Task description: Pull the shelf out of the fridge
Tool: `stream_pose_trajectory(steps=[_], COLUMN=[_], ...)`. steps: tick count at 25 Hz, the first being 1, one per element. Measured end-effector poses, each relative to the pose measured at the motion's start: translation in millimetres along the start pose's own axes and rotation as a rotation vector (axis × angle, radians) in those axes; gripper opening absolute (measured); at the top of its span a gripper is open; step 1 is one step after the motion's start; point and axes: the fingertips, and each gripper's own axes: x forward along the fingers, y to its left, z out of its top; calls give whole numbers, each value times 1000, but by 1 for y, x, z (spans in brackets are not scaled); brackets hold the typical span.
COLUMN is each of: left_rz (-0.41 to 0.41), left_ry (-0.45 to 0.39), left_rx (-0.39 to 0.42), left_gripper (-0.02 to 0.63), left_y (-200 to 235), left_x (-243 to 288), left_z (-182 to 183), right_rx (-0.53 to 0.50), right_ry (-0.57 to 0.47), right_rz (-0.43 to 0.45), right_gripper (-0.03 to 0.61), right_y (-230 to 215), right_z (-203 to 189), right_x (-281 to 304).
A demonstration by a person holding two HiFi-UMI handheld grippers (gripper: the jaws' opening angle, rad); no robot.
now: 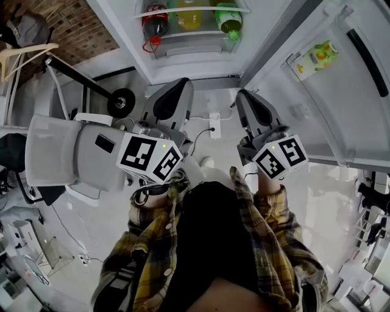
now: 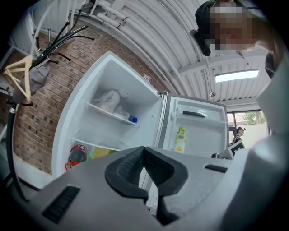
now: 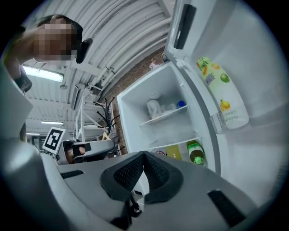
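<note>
In the open white fridge (image 3: 131, 135), the upper white shelf (image 3: 167, 115) carries a crumpled clear plastic bag (image 3: 154, 108) and, at its right edge, a small blue-capped item (image 3: 181, 104). The lowest clear-fronted shelf (image 1: 189, 44) holds a red-labelled dark bottle (image 1: 155, 18), a yellow bottle (image 1: 189, 15) and a green bottle (image 1: 228, 18).

White fridge (image 2: 83, 115), yellow-and-brown plaid shirt (image 1: 152, 247), red-brown brick wall (image 1: 79, 24), red-labelled bottle (image 1: 155, 18), bright green bottle (image 1: 228, 18)

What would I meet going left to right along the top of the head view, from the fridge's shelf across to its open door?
red-labelled bottle → yellow bottle → green bottle → fruit-print bottle
</note>
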Motion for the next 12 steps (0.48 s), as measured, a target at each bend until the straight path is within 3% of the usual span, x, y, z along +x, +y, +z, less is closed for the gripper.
stream_pose_trajectory(steps=[12], left_rz=[99], left_ry=[28], left_rx=[-8], left_gripper=[4], left_y=[16], left_x=[12], left_z=[-15], right_rx=[83], right_ry=[25], right_rz=[73], right_gripper=[18], right_y=[-22], right_z=[-12], right_x=[17])
